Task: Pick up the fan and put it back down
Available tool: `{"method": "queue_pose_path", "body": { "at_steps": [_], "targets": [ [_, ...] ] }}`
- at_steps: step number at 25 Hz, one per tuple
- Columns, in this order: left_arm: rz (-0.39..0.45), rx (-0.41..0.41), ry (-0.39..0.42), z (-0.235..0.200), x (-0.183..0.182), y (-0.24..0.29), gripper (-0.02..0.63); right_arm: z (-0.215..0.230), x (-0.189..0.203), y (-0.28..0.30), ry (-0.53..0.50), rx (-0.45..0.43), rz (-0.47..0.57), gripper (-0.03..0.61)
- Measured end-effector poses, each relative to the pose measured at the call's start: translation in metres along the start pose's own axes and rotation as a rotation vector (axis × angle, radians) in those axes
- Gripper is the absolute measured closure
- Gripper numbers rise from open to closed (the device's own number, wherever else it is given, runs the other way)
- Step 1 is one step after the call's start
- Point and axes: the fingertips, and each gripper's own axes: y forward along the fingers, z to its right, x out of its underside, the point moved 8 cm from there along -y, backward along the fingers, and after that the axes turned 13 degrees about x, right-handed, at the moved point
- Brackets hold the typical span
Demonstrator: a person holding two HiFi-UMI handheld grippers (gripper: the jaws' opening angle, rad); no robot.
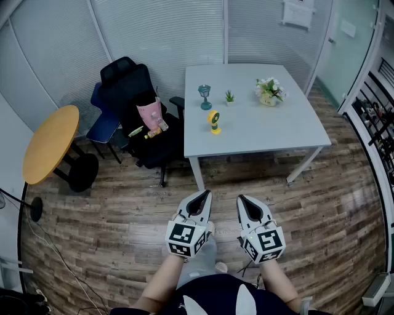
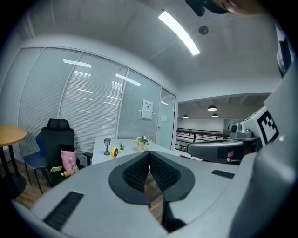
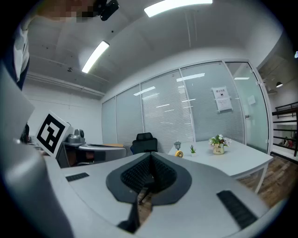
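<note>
I am holding both grippers low and close to my body, side by side over the wooden floor (image 1: 123, 209), because the table is well apart from me and nothing is within reach. The left gripper (image 1: 204, 194) is showing its jaws pressed together with nothing between them. The right gripper (image 1: 241, 199) is likewise closed and empty. I judge they are shut only for the approach and will need opening before any grasp.

The fan (image 1: 214, 121), small and yellow, is standing upright on the white table (image 1: 277, 132) at my twelve o'clock, toward the table's near left part. At the fan's eleven o'clock a teal lantern-shaped ornament (image 1: 204, 96) is standing, at its one o'clock a tiny potted plant (image 1: 229, 96), and at its two o'clock a pot of flowers (image 1: 269, 91). All are sitting apart from the fan, which is leaving room for jaws on either side. At my ten o'clock a black office chair (image 1: 123, 80) is carrying a pink bag (image 1: 149, 114).

A paper notice (image 1: 298, 12) is hanging on the glass wall at my one o'clock, but its print is too small to read. The flower pot may be bearing a label; I cannot be sure. The only clear marks are the black-and-white squares on the grippers' cubes (image 1: 184, 239).
</note>
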Motion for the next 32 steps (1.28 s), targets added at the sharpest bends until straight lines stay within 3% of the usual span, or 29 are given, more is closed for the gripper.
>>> {"method": "queue_pose_path", "body": {
  "at_steps": [6, 17, 23, 32],
  "targets": [
    [0.006, 0.027, 0.037, -0.044, -0.018, 0.043, 0.592, 0.015, -0.009, 0.06, 0.006, -0.013, 0.004, 0.574],
    [-0.009, 0.055, 0.001, -0.148, -0.042, 0.1, 0.592, 0.031, -0.029, 0.175, 0.0, 0.013, -0.013, 0.572],
    [-0.034, 0.081, 0.023, -0.197, -0.044, 0.125, 0.592, 0.028, -0.024, 0.22, -0.012, -0.011, -0.03, 0.572],
    [-0.083, 0.102, -0.015, -0.232, -0.032, 0.147, 0.592, 0.035, -0.016, 0.259, -0.025, -0.03, -0.107, 0.57]
  ]
}}
